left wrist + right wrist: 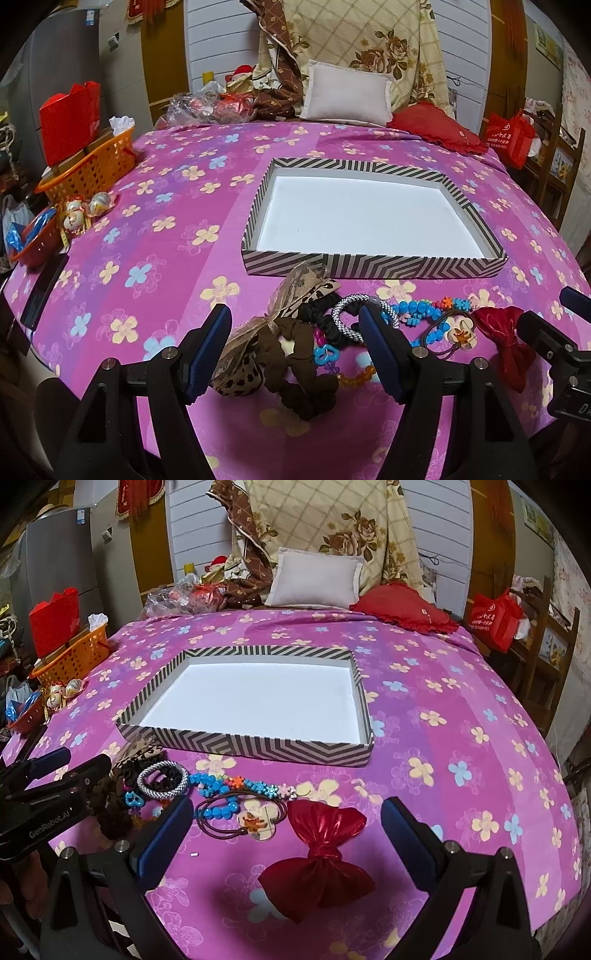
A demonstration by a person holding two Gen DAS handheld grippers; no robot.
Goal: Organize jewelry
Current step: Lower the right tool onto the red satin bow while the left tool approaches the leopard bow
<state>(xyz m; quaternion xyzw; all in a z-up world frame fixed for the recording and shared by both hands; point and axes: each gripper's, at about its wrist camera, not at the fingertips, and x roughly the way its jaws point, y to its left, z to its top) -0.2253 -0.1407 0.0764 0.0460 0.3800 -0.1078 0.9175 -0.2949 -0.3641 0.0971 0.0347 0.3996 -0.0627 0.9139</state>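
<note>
Hovering low over the flowered pink bedspread, the left gripper gapes wide with nothing held, its blue pads either side of a brown scrunchie and a leopard-print ribbon bow. The right gripper is likewise spread wide and empty, a red satin bow lying between its fingers. Just beyond, a black-and-white beaded bracelet, blue beads and a brown cord hair tie with a flower charm lie heaped. Farther off sits the chevron-striped tray, then a white cushion.
</note>
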